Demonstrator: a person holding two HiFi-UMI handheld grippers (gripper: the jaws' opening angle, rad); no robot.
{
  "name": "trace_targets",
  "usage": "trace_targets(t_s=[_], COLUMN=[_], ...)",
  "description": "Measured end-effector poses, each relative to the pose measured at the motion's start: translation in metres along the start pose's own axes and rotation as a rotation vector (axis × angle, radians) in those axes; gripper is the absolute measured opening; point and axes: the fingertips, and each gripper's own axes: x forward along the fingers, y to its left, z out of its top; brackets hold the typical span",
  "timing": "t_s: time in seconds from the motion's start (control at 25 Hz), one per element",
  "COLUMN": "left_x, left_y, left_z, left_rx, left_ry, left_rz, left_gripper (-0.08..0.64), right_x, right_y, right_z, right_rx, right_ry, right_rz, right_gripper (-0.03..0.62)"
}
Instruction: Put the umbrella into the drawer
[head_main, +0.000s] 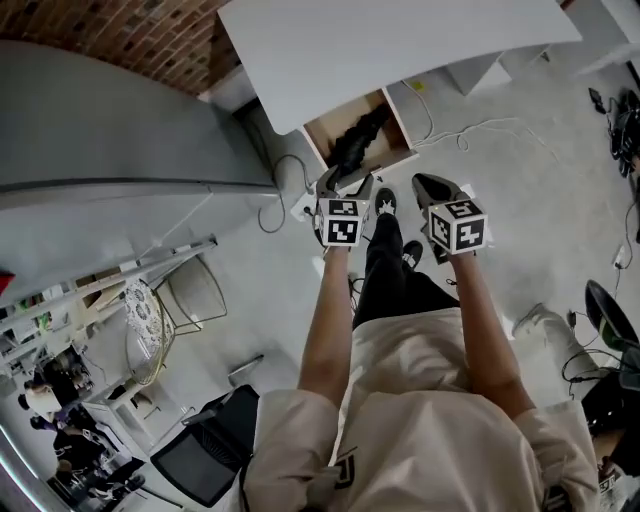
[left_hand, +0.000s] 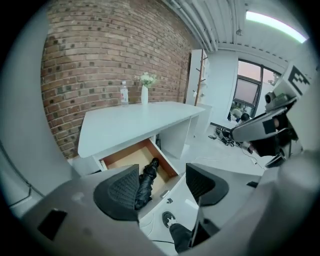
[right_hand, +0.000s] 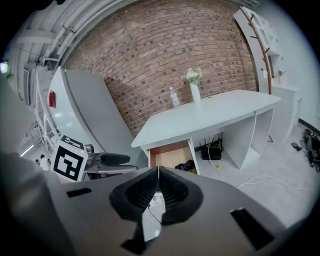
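The black folded umbrella (head_main: 356, 140) lies inside the open wooden drawer (head_main: 322, 133) under the white desk (head_main: 400, 45). My left gripper (head_main: 345, 184) hovers just in front of the drawer's front edge, jaws open and empty. In the left gripper view the umbrella (left_hand: 145, 181) lies in the drawer (left_hand: 127, 157), below and beyond the open left gripper (left_hand: 162, 186). My right gripper (head_main: 432, 190) is held beside it, apart from the drawer, shut on nothing. In the right gripper view the shut gripper (right_hand: 158, 188) points toward the drawer (right_hand: 167, 154) and umbrella (right_hand: 186, 164).
A water bottle (left_hand: 124, 93) and a vase with flowers (left_hand: 144, 90) stand on the desk by the brick wall. Cables (head_main: 470, 130) trail over the floor to the right. A grey panel (head_main: 90, 130) stands at left, with chairs (head_main: 205, 455) behind me.
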Motion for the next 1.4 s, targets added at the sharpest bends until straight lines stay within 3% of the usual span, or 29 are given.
trace_targets(t_s=[0.32, 0.48, 0.64, 0.8, 1.0, 1.4], left_x=[-0.067, -0.083, -0.089, -0.094, -0.087, -0.072], left_y=[-0.028, -0.024, -0.022, -0.025, -0.034, -0.049], left_z=[0.045, 0.037, 0.033, 0.030, 0.022, 0.012], left_rx=[-0.004, -0.045, -0.050, -0.091, -0.011, 0.043], left_ry=[-0.105, -0.112, -0.118, -0.132, -0.101, -0.064], left_rz=[0.053, 0.078, 0.077, 0.058, 0.049, 0.022], left_gripper=[0.291, 0.291, 0.291, 0.291, 0.291, 0.277], right_x=[-0.032, -0.049, -0.055, -0.053, -0.051, -0.056], right_y=[0.016, 0.022, 0.030, 0.032, 0.033, 0.021], right_z=[0.015, 0.022, 0.036, 0.040, 0.033, 0.028], right_rx=[-0.110, -0.045, -0.136, -0.135, -0.142, -0.086], right_ry=[-0.038, -0.064, -0.088, -0.115, -0.118, -0.129], right_rz=[0.030, 0.047, 0.051, 0.055, 0.059, 0.055], right_gripper=[0.069, 0.069, 0.069, 0.069, 0.069, 0.069])
